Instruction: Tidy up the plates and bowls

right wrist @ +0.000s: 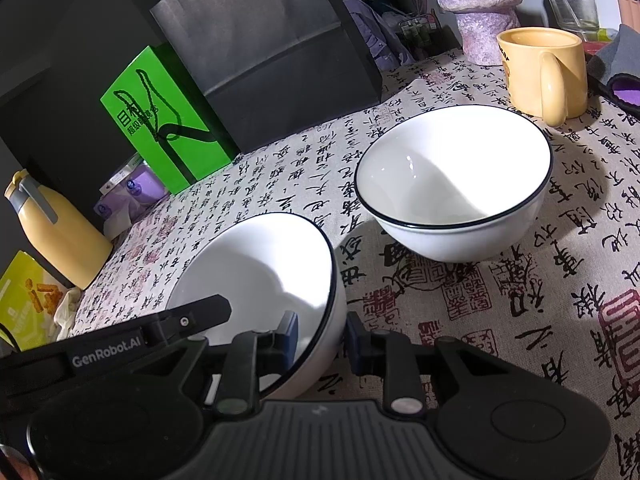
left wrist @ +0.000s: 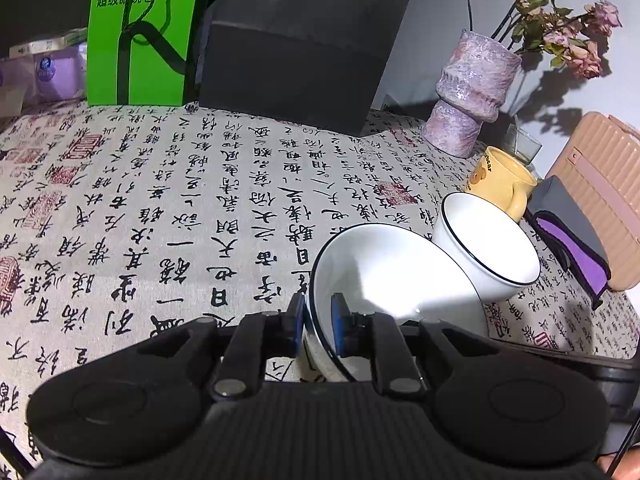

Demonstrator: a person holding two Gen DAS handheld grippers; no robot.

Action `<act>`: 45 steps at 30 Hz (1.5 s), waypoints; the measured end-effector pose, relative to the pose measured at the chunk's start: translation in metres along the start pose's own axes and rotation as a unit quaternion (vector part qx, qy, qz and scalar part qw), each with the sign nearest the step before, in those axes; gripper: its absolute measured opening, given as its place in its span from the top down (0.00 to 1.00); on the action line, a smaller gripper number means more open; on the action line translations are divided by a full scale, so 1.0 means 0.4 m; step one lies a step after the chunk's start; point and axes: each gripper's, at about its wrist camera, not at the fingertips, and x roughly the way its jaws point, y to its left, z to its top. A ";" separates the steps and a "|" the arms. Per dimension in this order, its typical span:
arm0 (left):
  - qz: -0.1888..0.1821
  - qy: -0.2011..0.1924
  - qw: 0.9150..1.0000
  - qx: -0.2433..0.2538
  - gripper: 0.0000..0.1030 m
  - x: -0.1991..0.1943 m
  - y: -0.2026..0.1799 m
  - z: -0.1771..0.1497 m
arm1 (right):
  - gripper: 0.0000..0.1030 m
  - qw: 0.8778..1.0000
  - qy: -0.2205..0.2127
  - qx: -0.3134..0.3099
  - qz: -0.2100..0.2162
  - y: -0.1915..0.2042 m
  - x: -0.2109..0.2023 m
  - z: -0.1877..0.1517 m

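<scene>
Left gripper (left wrist: 316, 324) and right gripper (right wrist: 320, 338) both pinch near bowl (right wrist: 264, 276) rim. Unequal pull tilts it; thin rim slips, knocking far bowl (right wrist: 454, 184).

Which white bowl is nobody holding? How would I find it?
Find the cream tablecloth printed with black writing, then the yellow ceramic mug beside the knobbly purple vase. Right in front of the mug sits a white ceramic bowl with a thin dark rim. Unlike its matching twin, no gripper pinches it.
</scene>
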 end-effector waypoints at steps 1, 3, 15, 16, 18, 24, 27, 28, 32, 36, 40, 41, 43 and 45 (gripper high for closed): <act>0.002 -0.001 1.000 0.003 0.86 0.000 -0.003 -0.001 | 0.77 1.000 0.000 0.000 0.000 0.000 0.000 0.000; 0.006 -0.004 1.000 0.011 0.86 -0.001 -0.008 -0.003 | 0.77 1.000 0.000 0.000 0.000 0.000 0.000 0.000; 0.013 -0.011 0.999 0.027 0.86 -0.005 -0.016 -0.008 | 0.78 1.000 0.000 0.000 0.000 0.000 0.000 0.000; 0.014 -0.011 0.999 0.027 0.86 -0.005 -0.017 -0.008 | 0.78 1.000 0.000 0.000 0.000 0.000 0.000 0.000; 0.014 -0.011 0.999 0.028 0.86 -0.004 -0.016 -0.008 | 0.78 1.000 0.000 0.000 0.000 0.000 0.000 0.000; 0.014 -0.011 0.999 0.027 0.86 -0.005 -0.017 -0.008 | 0.78 1.000 0.000 0.000 0.000 0.000 0.000 0.000; 0.014 -0.012 0.999 0.028 0.86 -0.005 -0.018 -0.008 | 0.78 1.000 0.000 0.002 0.000 -0.002 0.000 0.001; 0.013 -0.012 0.999 0.028 0.86 -0.005 -0.017 -0.008 | 0.78 1.000 -0.001 0.002 0.000 -0.004 -0.001 0.002; 0.013 -0.015 0.999 0.030 0.86 -0.008 -0.019 -0.009 | 0.79 1.000 -0.003 0.003 -0.002 -0.005 -0.003 0.001; 0.015 -0.021 0.999 0.032 0.86 -0.013 -0.023 -0.010 | 0.81 1.000 -0.006 0.003 -0.002 -0.005 -0.006 0.000; 0.016 -0.021 0.999 0.032 0.86 -0.014 -0.023 -0.011 | 0.82 1.000 -0.006 0.003 -0.002 -0.003 -0.007 -0.001; 0.016 -0.021 0.999 0.032 0.86 -0.014 -0.023 -0.012 | 0.82 1.000 -0.006 0.003 -0.002 -0.002 -0.008 0.000; 0.016 -0.021 0.999 0.032 0.86 -0.014 -0.023 -0.012 | 0.82 1.000 -0.007 0.004 -0.001 -0.001 -0.008 0.000; 0.016 -0.021 0.999 0.032 0.86 -0.014 -0.023 -0.011 | 0.82 1.000 -0.007 0.004 -0.001 -0.002 -0.008 0.000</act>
